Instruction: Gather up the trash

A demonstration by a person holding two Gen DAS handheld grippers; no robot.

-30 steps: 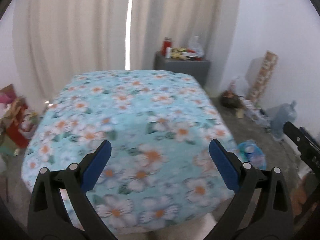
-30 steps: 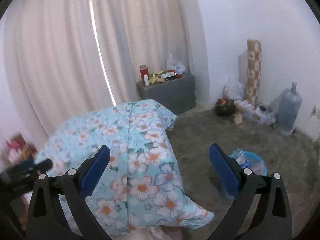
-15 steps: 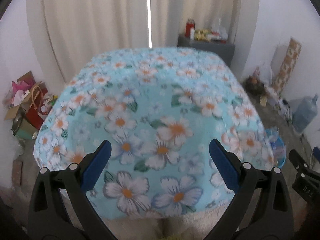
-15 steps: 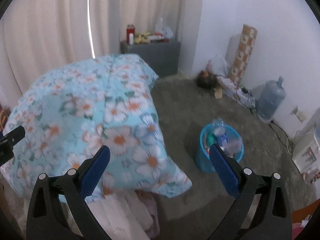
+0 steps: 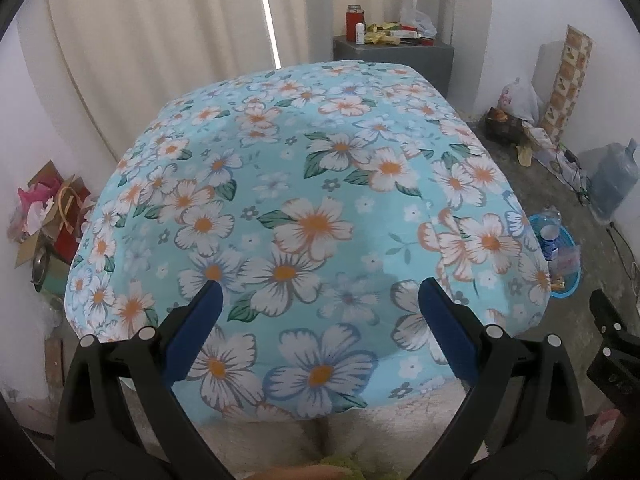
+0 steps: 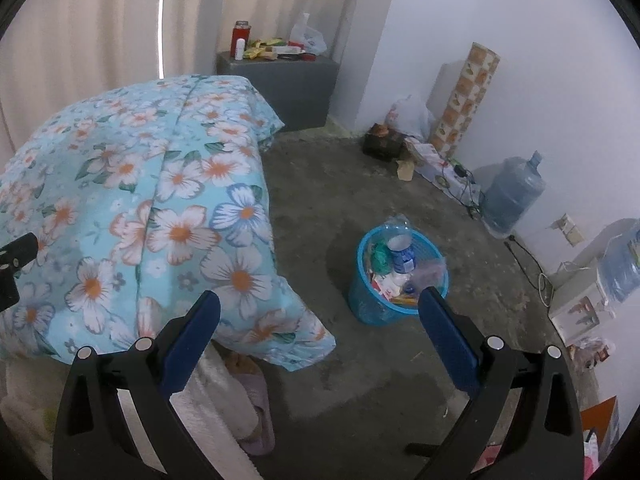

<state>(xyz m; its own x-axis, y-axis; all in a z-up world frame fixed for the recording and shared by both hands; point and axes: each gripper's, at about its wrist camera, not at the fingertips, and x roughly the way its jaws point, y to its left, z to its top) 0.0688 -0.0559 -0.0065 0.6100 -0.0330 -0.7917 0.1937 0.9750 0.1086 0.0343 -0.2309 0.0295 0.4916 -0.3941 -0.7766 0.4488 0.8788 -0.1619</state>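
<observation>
Both grippers were empty, so nothing was in hand for you to bin at this moment. Biggest thing in view was the bed with the floral blue cover [image 5: 312,184], filling the left wrist view and the left half of the right one; no loose trash showed on top of it. Beyond it stood the grey cabinet [image 6: 288,80] by the curtain, its top cluttered with wrappers and a red jar [image 6: 241,36], likely what was left to collect. Along the right wall you had a bagged pile [image 6: 404,128] and a water jug [image 6: 512,196] on the bare floor. The blue trash basket [image 6: 362,300] sat on the floor just off the bed's corner, already well filled with bottles and packets, so I'd judge part of the job done. Your left gripper [image 5: 320,320] hovered over the near end of the bed, jaws wide apart. Your right gripper [image 6: 320,324] hung over the floor, pointing between bed corner and basket, jaws also wide apart, touching nothing.
</observation>
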